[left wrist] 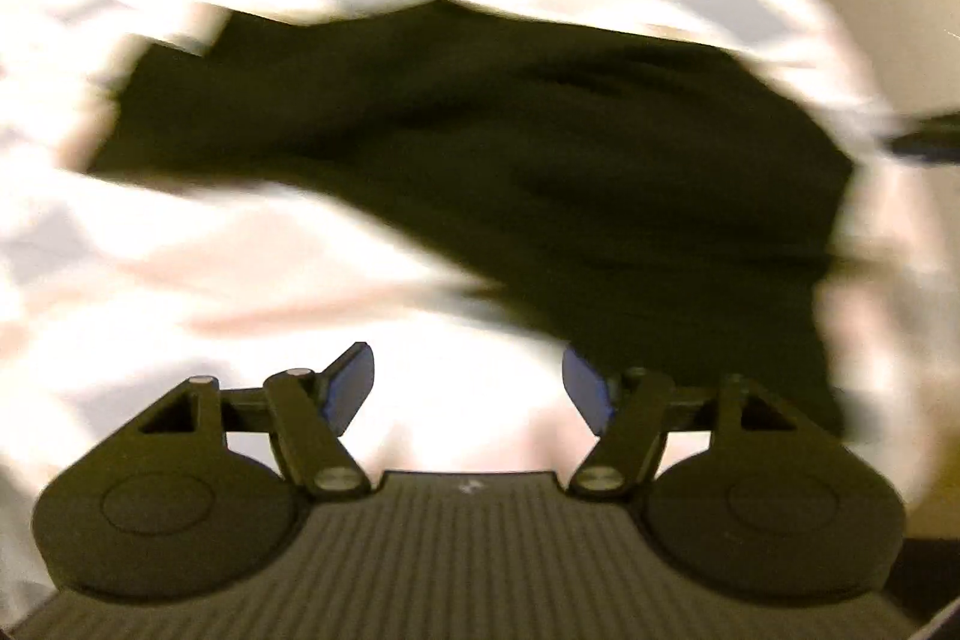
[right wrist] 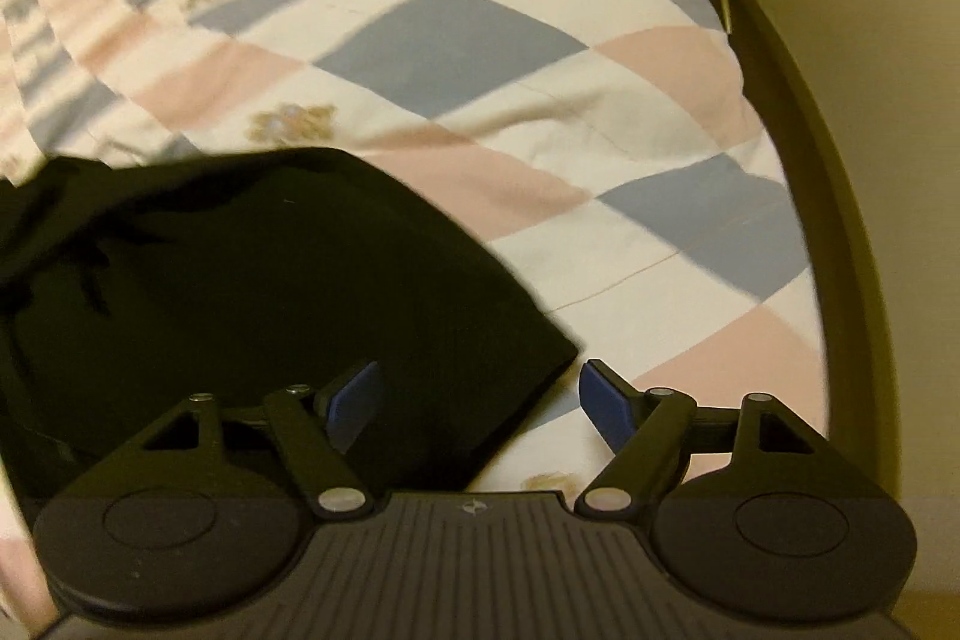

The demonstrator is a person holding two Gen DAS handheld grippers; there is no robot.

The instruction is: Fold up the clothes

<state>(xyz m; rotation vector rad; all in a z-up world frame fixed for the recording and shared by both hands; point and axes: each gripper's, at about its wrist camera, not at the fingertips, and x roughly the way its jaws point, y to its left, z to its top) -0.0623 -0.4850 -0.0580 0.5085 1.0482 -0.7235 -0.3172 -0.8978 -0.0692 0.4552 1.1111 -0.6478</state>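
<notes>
A black garment (left wrist: 510, 160) lies spread on a bed; the left wrist view is blurred by motion. My left gripper (left wrist: 468, 388) is open and empty, with the garment's near edge just ahead and to its right. In the right wrist view the garment (right wrist: 240, 280) fills the lower left, creased at its left side, with a corner near the fingers. My right gripper (right wrist: 480, 400) is open and empty, with that corner lying between its blue pads (right wrist: 606, 403).
The bed is covered by a quilt (right wrist: 480, 40) of pink, blue and white diamonds. A dark bed frame edge (right wrist: 798, 100) runs along the right, with a yellowish wall (right wrist: 888, 70) beyond it. A dark object (left wrist: 930, 139) shows at the right edge.
</notes>
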